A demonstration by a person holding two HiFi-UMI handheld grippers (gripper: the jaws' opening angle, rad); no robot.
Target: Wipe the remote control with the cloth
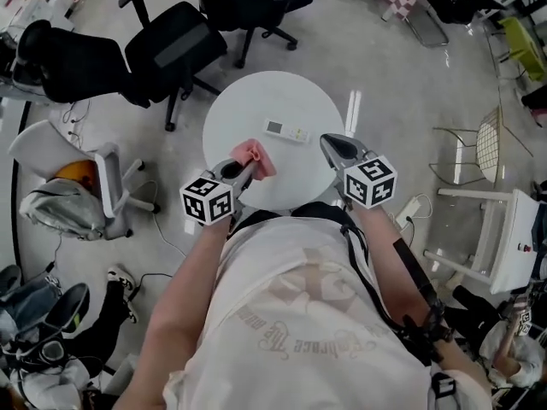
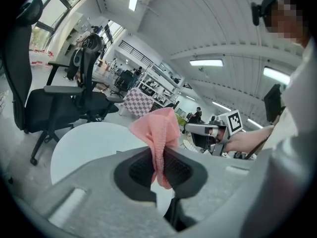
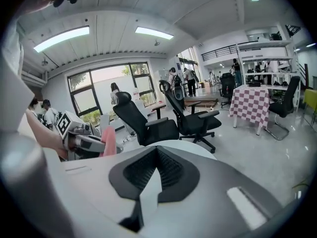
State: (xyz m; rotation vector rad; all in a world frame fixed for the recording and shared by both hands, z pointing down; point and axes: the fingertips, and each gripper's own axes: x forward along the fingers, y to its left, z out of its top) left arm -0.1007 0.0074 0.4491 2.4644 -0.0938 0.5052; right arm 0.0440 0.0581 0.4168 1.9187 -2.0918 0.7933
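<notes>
A white remote control [image 1: 286, 131] lies flat on the round white table [image 1: 248, 109], toward its far side. My left gripper [image 1: 245, 167] is shut on a pink cloth [image 1: 255, 155], which bunches above the jaws and hangs over the table's near left part. In the left gripper view the cloth [image 2: 159, 133] is pinched between the dark pads. My right gripper [image 1: 330, 144] is shut with nothing in it and hovers over the table's near right edge, close to the remote. In the right gripper view its jaws [image 3: 157, 155] meet in a closed V, and the cloth [image 3: 109, 141] shows at the left.
Black office chairs [image 1: 175, 54] stand beyond the table. A white chair [image 1: 107, 182] and bags [image 1: 60, 207] are at the left. A wire chair [image 1: 487, 148] and a white frame [image 1: 500, 229] are at the right. A checkered table [image 3: 252, 104] stands farther off.
</notes>
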